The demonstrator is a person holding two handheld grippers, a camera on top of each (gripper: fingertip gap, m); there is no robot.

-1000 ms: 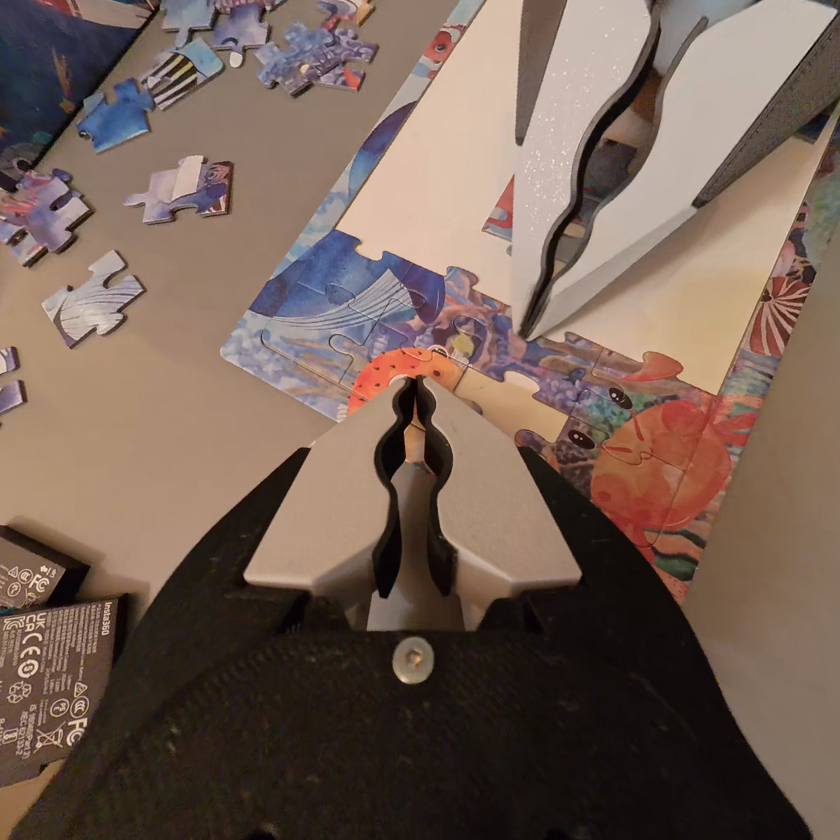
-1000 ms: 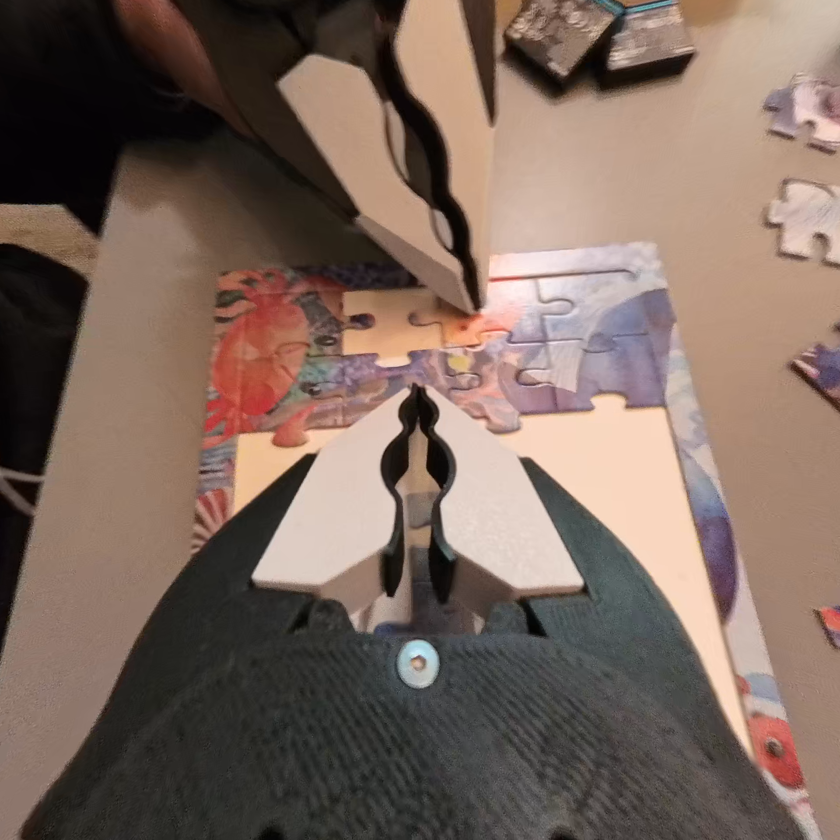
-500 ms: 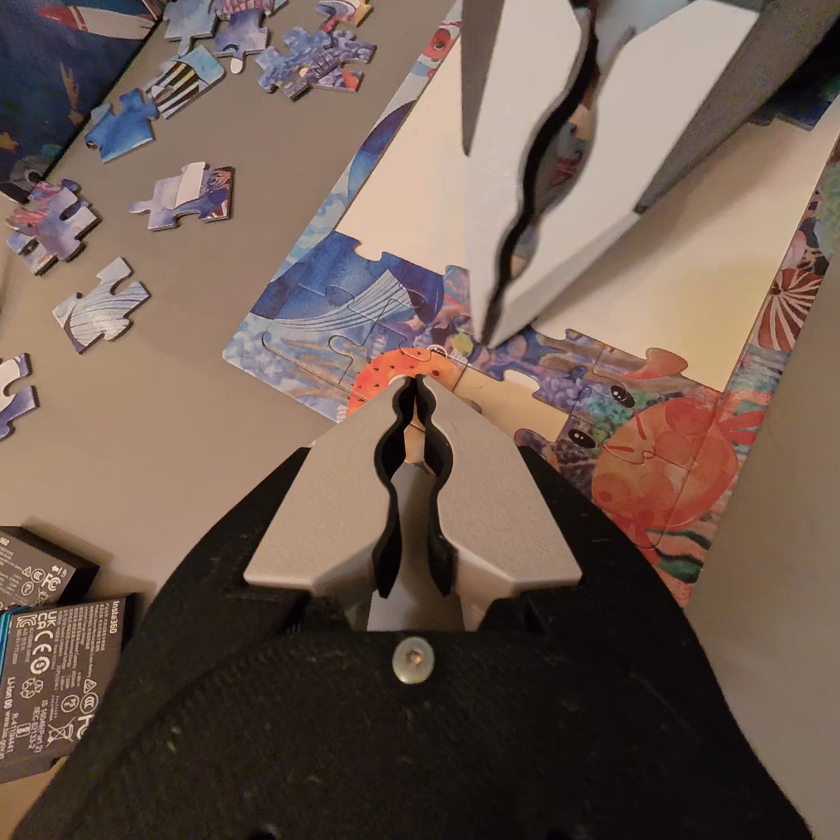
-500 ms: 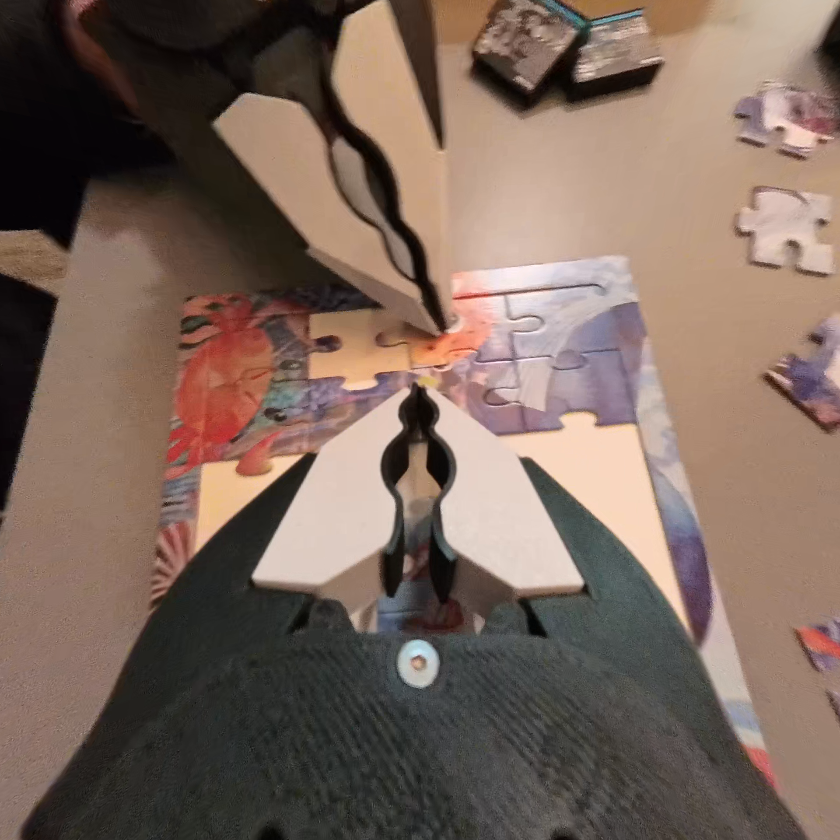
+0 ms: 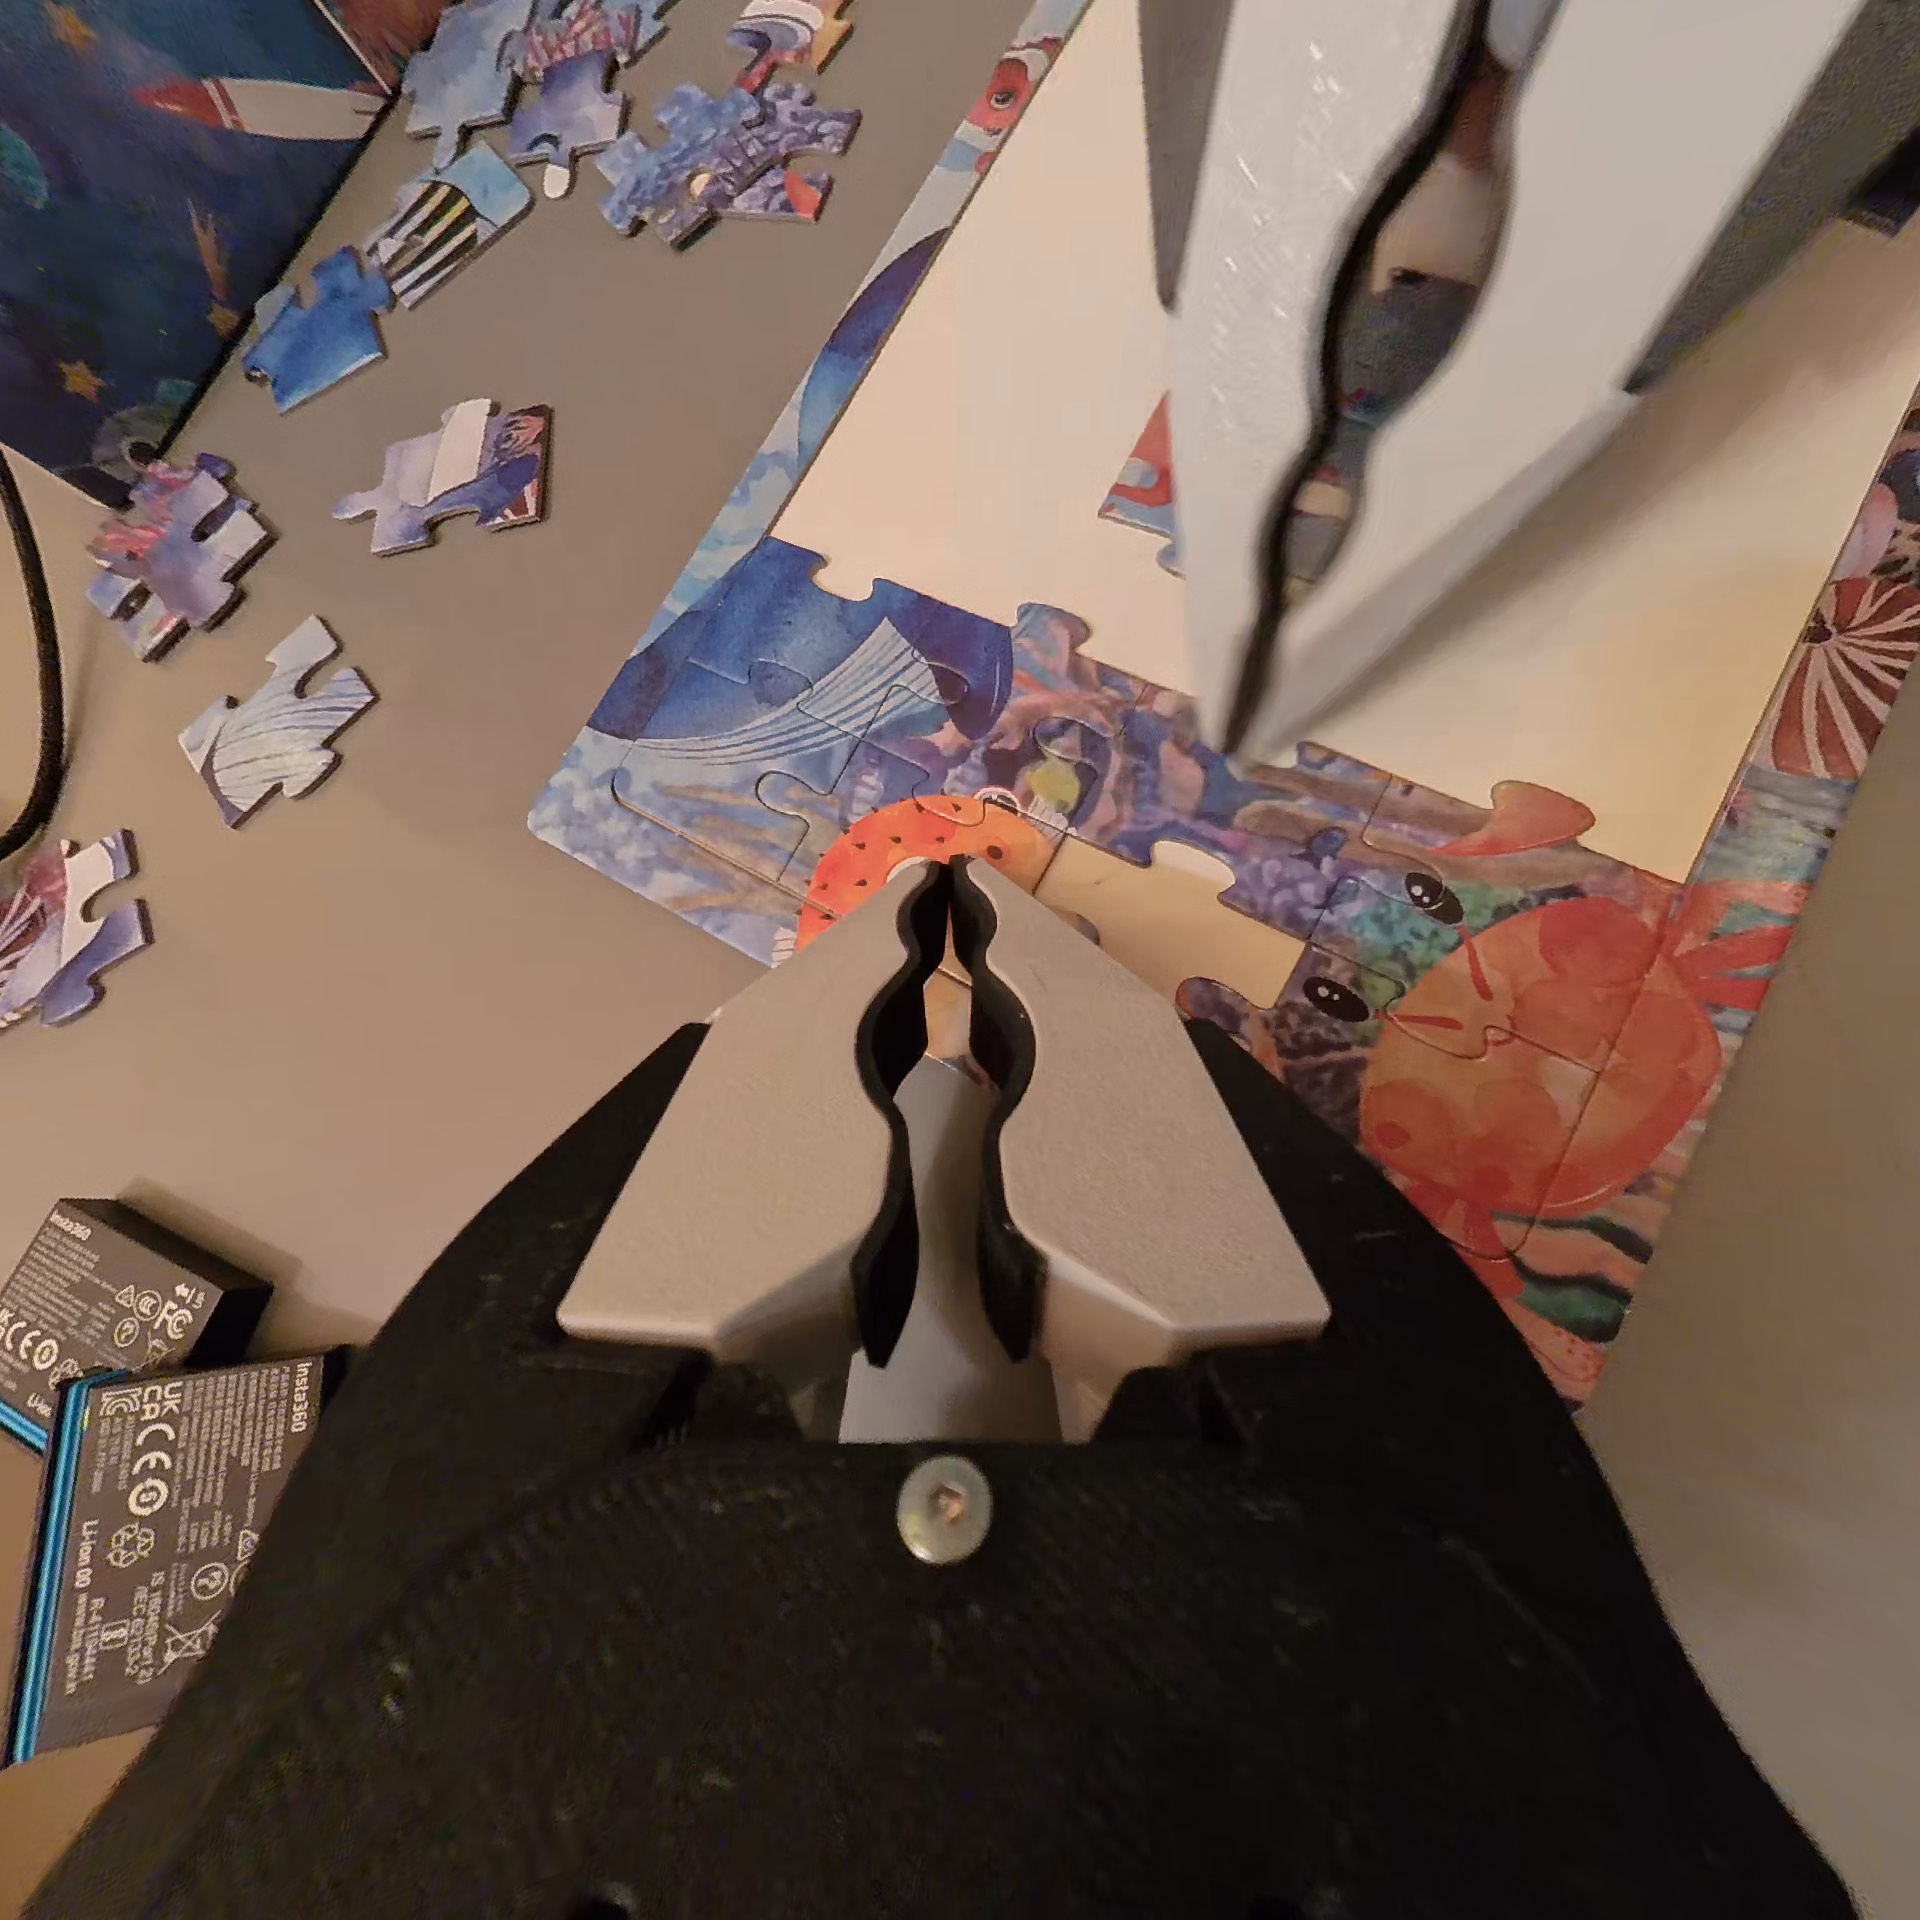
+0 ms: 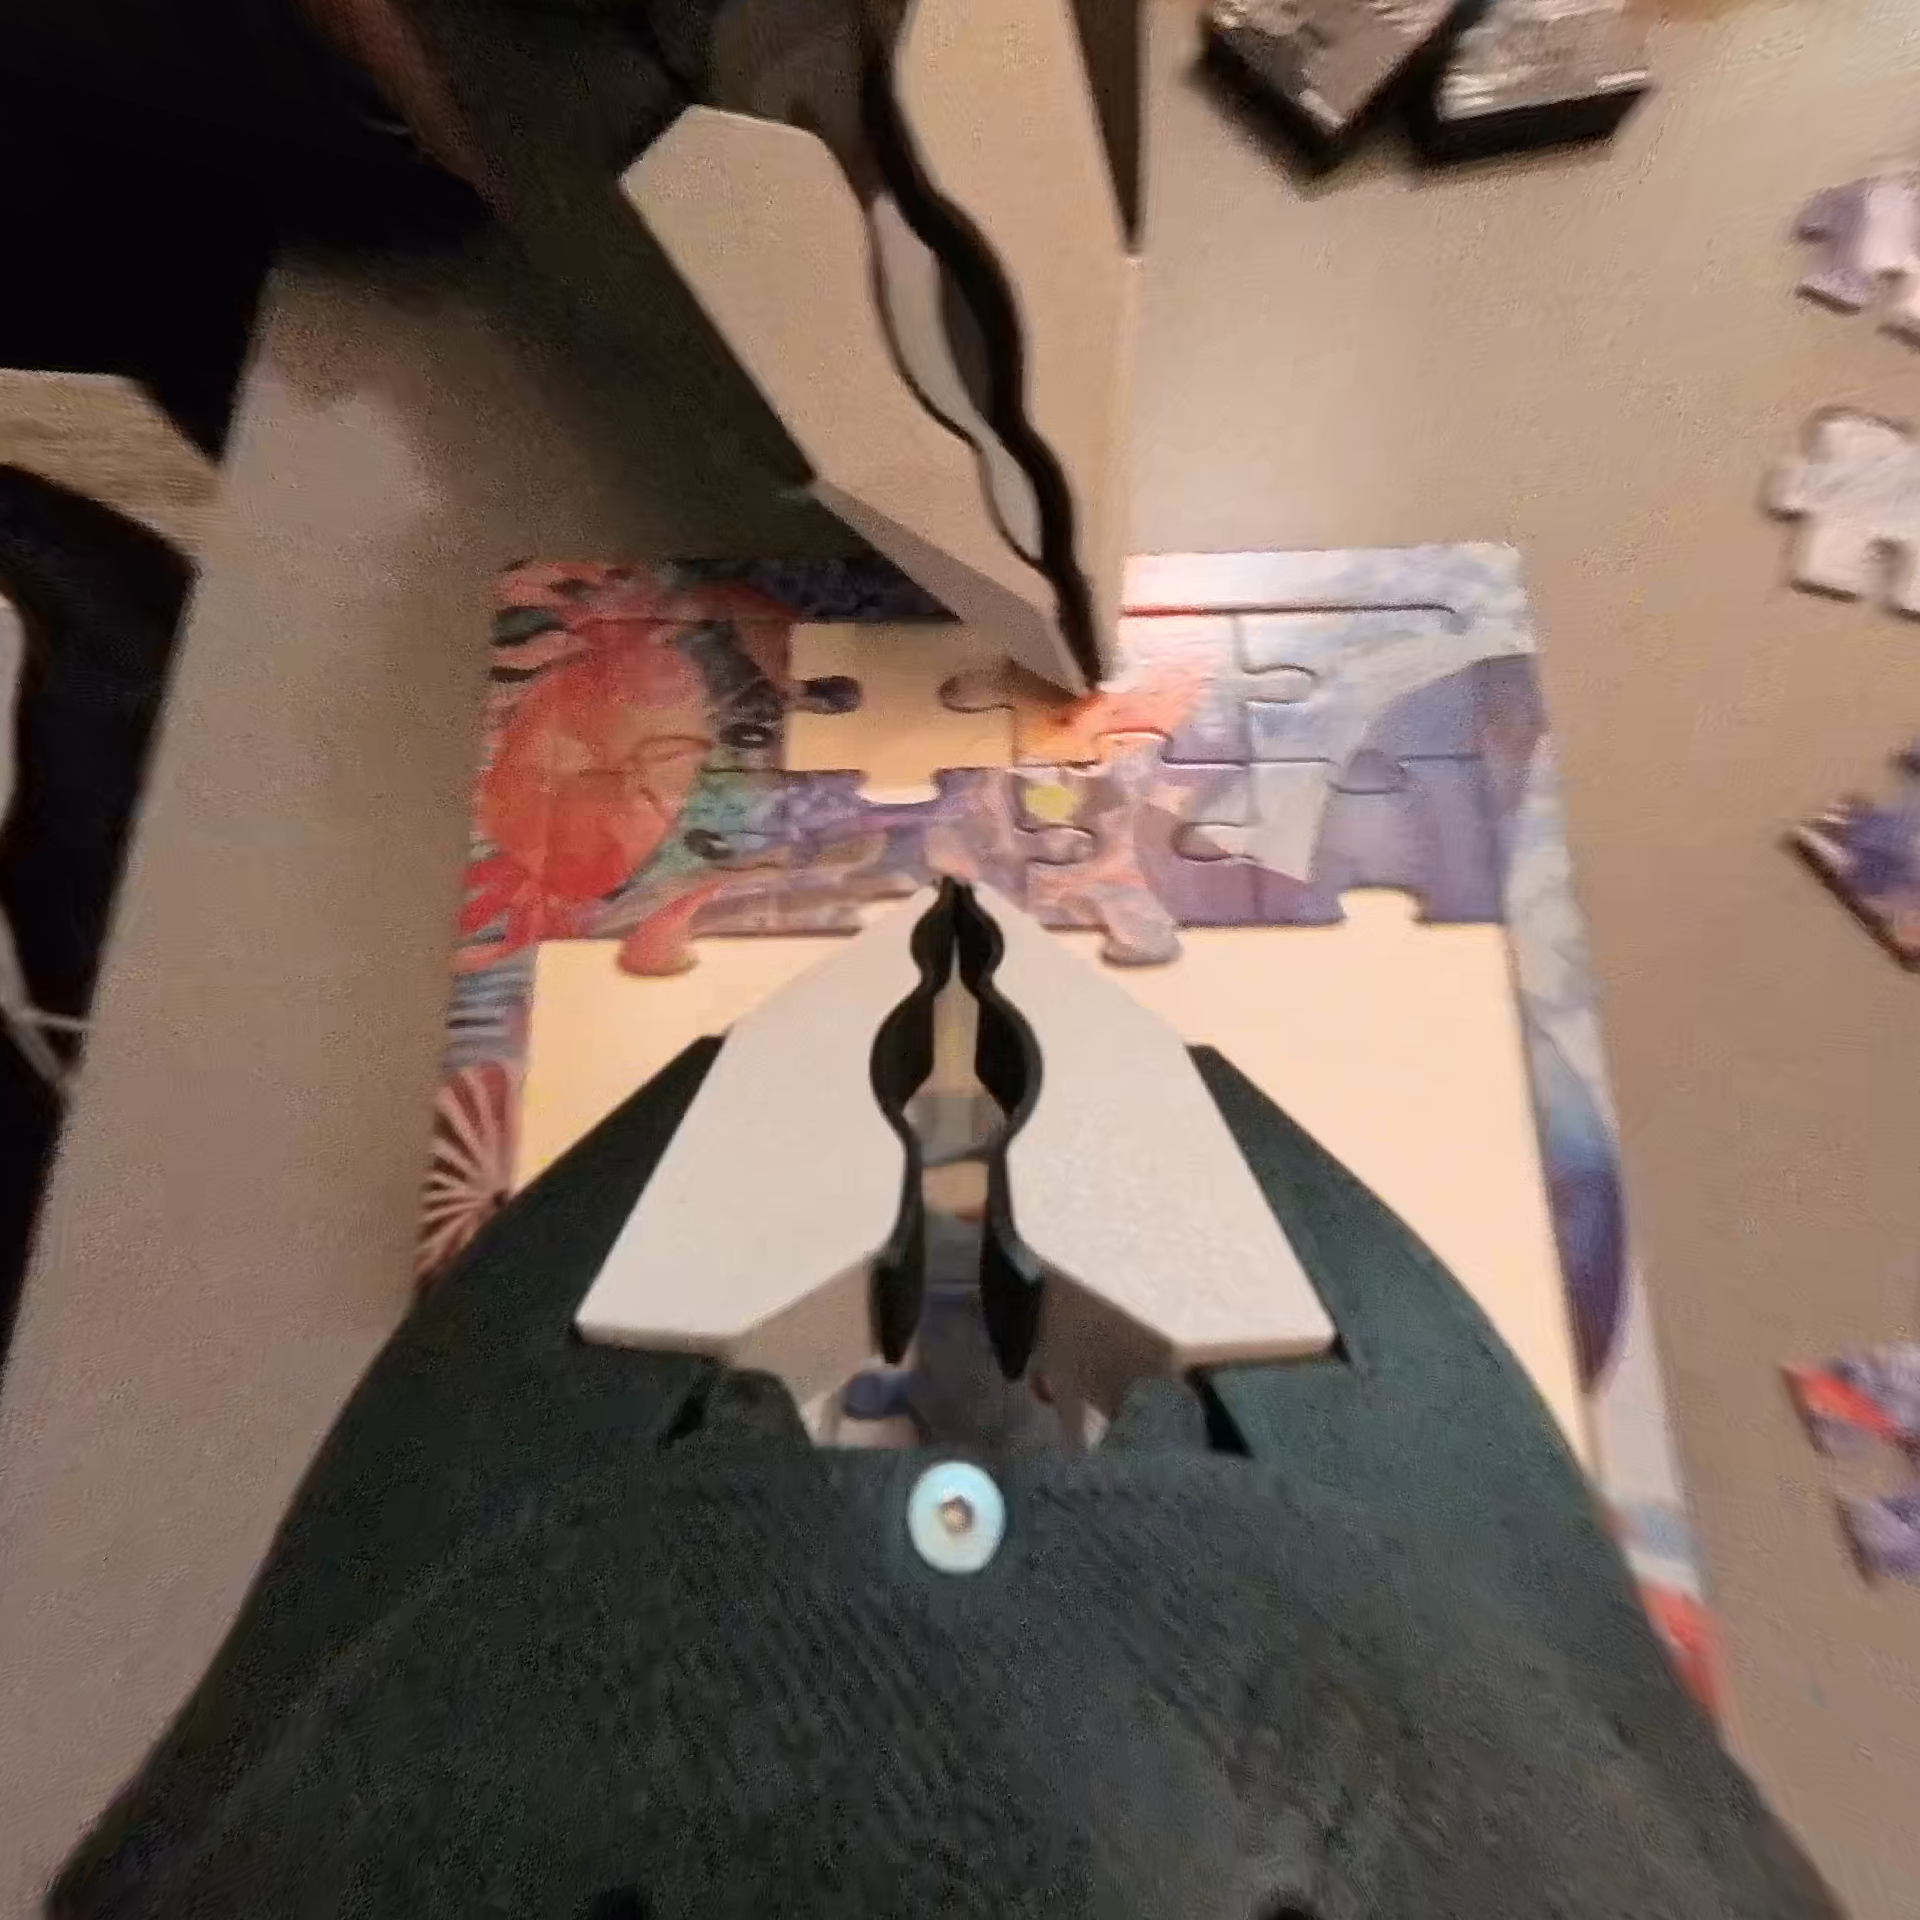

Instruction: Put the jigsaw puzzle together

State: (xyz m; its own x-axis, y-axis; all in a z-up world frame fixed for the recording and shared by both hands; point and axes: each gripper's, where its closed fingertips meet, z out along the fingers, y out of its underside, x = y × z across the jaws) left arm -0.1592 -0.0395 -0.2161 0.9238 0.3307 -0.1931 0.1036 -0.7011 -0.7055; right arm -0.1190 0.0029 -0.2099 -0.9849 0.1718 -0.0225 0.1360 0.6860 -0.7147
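A puzzle tray (image 5: 997, 343) with a cream base holds a joined row of pieces (image 5: 1309, 831), from a blue whale to an orange crab (image 5: 1496, 1091). My left gripper (image 5: 948, 875) is shut, its tips down on an orange spotted piece (image 5: 883, 844) in that row. My right gripper (image 5: 1242, 740) is shut and empty, its tips just over the row. In the right wrist view, the right gripper (image 6: 951, 889) is over the row's near edge and the left gripper (image 6: 1086, 675) touches the orange piece (image 6: 1101, 719). A loose piece (image 5: 1143, 488) lies in the tray, partly hidden.
Several loose pieces (image 5: 281, 727) lie on the grey table left of the tray, more at the back (image 5: 727, 156). A dark blue picture board (image 5: 125, 208) is at the far left, with a black cable (image 5: 36, 644). Two black battery packs (image 5: 145, 1475) sit near left.
The right gripper swung left over the joined row and then back to the right, staying shut. The left gripper kept its tips on the orange piece.
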